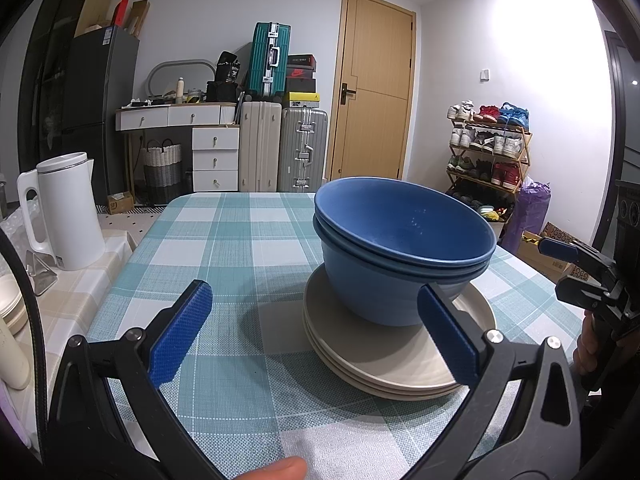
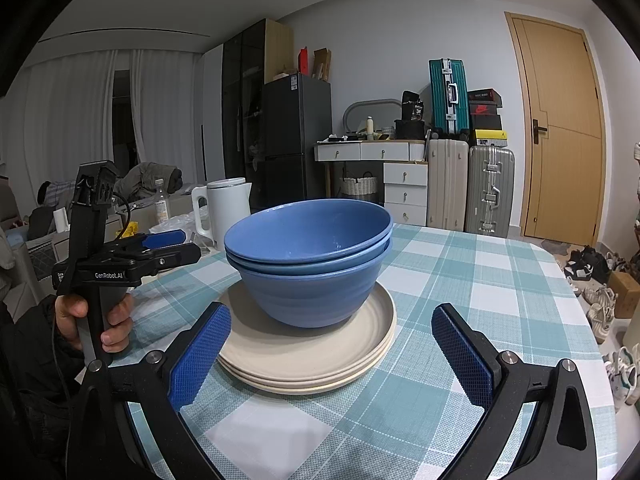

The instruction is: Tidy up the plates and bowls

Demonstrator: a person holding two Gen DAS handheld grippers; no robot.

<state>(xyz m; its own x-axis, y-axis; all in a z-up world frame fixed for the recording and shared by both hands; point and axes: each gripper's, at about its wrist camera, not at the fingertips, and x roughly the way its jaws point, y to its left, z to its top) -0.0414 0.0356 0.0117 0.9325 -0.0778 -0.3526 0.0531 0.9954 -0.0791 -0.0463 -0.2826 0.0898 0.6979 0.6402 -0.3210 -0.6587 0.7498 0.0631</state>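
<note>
Nested blue bowls (image 1: 400, 248) (image 2: 312, 256) stand on a stack of cream plates (image 1: 384, 360) (image 2: 312, 356) on the checked tablecloth. My left gripper (image 1: 316, 316) is open just in front of the stack, its right finger beside the plates' near edge, nothing between the pads. My right gripper (image 2: 332, 340) is open too, its fingers straddling the front of the plate stack without touching. Each gripper shows in the other's view: the left gripper (image 2: 168, 248) at the left, the right gripper (image 1: 576, 264) at the right, both held in a person's hand.
A white kettle (image 1: 64, 212) (image 2: 224, 208) stands on a side surface left of the table (image 1: 224, 240). More cream plates (image 1: 8, 308) lie at the far left. Suitcases, drawers, a fridge, a shoe rack (image 1: 488, 148) and a door line the room behind.
</note>
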